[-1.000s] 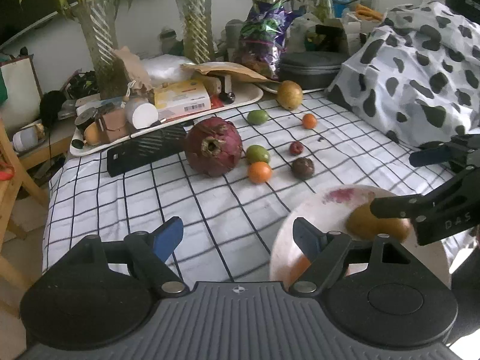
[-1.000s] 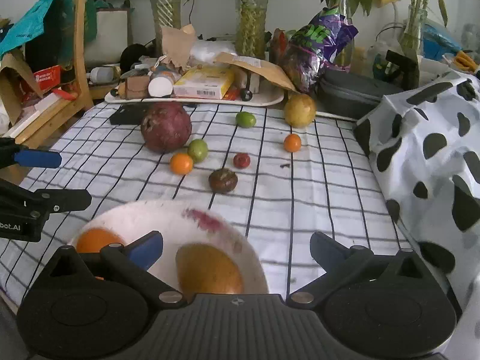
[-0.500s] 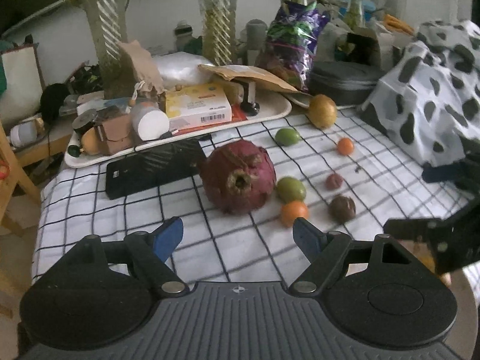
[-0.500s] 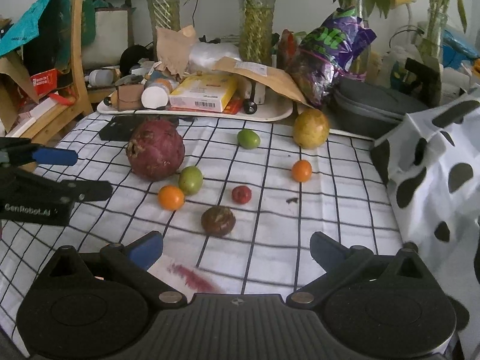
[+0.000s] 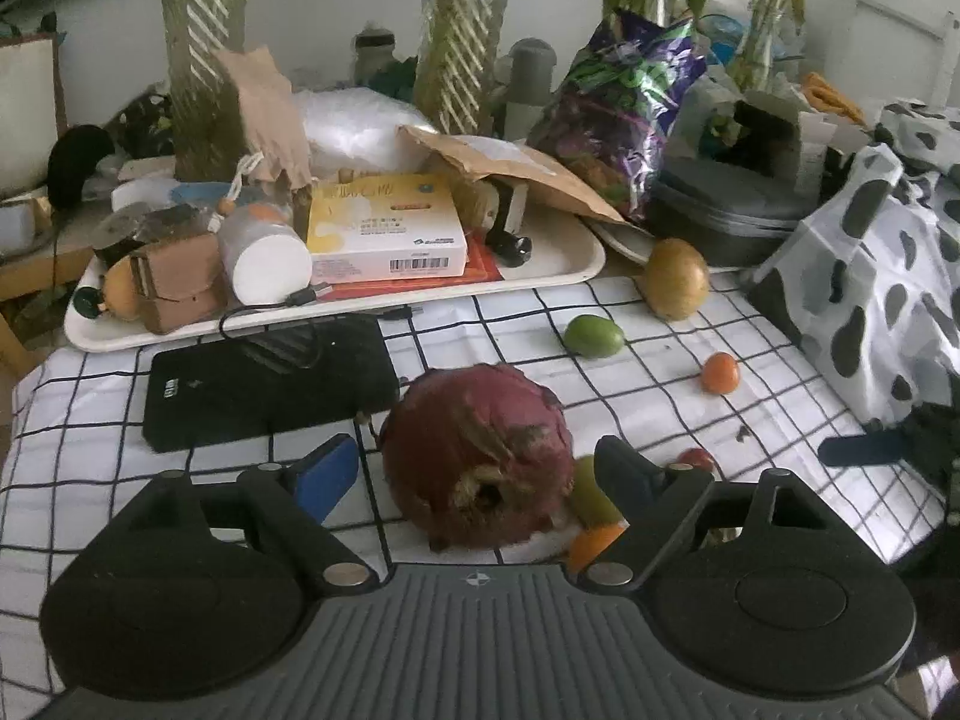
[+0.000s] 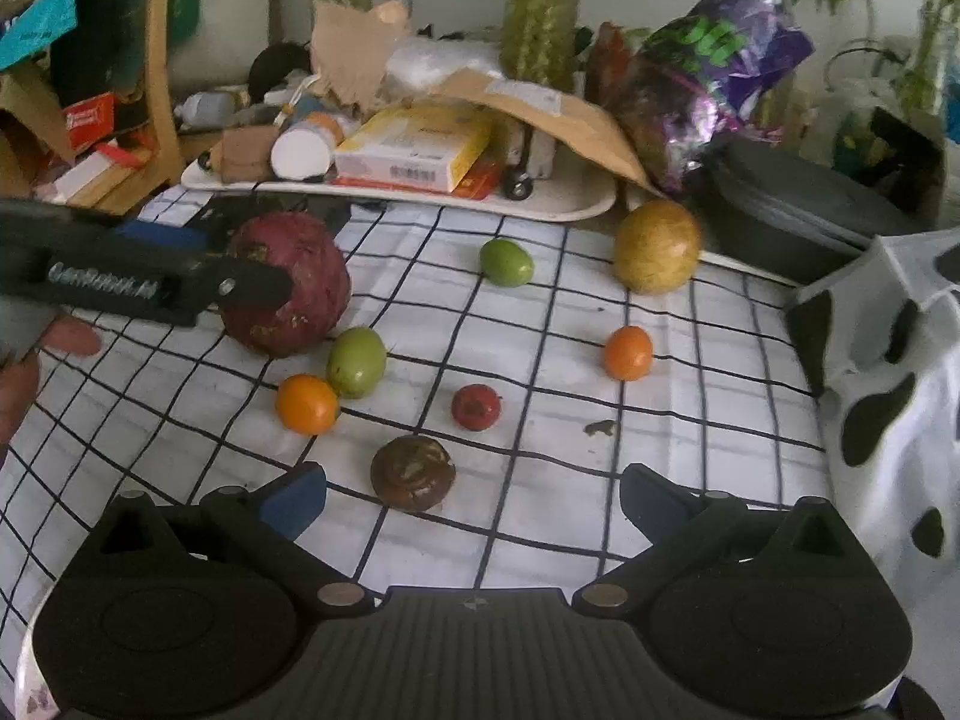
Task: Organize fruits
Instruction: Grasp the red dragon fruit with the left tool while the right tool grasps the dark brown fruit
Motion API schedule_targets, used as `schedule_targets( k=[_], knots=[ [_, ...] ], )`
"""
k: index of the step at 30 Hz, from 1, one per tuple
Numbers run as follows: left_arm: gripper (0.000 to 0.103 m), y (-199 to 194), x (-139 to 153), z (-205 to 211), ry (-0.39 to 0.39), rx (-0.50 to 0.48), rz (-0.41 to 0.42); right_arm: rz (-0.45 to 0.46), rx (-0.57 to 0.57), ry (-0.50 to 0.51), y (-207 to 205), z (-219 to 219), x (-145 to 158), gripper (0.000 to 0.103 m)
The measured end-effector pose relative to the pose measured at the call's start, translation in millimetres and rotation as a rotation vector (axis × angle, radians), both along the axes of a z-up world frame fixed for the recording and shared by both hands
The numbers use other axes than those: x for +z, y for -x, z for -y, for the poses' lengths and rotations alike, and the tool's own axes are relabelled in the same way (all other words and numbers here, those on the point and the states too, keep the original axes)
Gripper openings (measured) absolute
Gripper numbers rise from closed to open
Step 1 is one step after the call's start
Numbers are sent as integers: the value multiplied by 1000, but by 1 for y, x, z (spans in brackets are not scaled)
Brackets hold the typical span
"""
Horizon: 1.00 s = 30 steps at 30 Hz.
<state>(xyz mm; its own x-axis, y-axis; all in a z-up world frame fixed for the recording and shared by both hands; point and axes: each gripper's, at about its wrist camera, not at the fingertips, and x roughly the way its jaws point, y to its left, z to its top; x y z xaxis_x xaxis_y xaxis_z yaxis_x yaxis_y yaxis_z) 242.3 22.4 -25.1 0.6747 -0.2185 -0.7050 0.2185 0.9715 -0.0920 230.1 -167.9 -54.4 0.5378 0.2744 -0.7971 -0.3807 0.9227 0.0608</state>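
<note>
My left gripper (image 5: 477, 468) is open, its fingers on either side of a big dark red fruit (image 5: 477, 471), not closed on it; the red fruit also shows in the right wrist view (image 6: 288, 282), with the left gripper (image 6: 180, 264) reaching in from the left. My right gripper (image 6: 474, 498) is open and empty, just behind a dark brown fruit (image 6: 413, 471). On the checked cloth lie a small red fruit (image 6: 476, 407), two orange fruits (image 6: 307, 403) (image 6: 627, 351), two green fruits (image 6: 356, 361) (image 6: 506, 262) and a yellow-brown fruit (image 6: 657, 246).
A white tray (image 5: 552, 267) of boxes and clutter stands at the back, with a black flat device (image 5: 270, 381) in front of it. A cow-print cloth (image 5: 888, 276) rises on the right. Plant vases and a grey case (image 6: 798, 222) line the back.
Both grippers moved forward, away from the white plate with fruits, which is out of view. The left gripper now straddles the big red fruit; the right is close to the brown fruit.
</note>
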Motion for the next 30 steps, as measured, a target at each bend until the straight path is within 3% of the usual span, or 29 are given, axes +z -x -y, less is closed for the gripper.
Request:
schedule_targets(
  k=[4, 9, 11, 15, 17, 21, 30],
  knots=[
    [86, -13, -6, 1, -9, -8, -13, -30, 35, -1, -9, -5, -7, 100],
    [86, -25, -13, 3, 4, -30, -20, -52, 76, -2, -17, -13, -15, 82],
    [86, -26, -14, 3, 10, -34, -19, -54, 91, -1, -19, -16, -17, 65],
    [83, -28, -15, 1, 23, -35, -17, -47, 110, 9, -21, -21, -20, 53],
    [74, -27, -15, 1, 40, -49, -15, -35, 111, 10, -21, -22, -20, 34],
    [68, -25, -12, 2, 33, -52, -13, -38, 107, 1, -20, -20, -19, 33],
    [65, -13, -4, 6, -6, -63, -4, 4, 75, -27, -12, -12, -2, 33]
  ],
)
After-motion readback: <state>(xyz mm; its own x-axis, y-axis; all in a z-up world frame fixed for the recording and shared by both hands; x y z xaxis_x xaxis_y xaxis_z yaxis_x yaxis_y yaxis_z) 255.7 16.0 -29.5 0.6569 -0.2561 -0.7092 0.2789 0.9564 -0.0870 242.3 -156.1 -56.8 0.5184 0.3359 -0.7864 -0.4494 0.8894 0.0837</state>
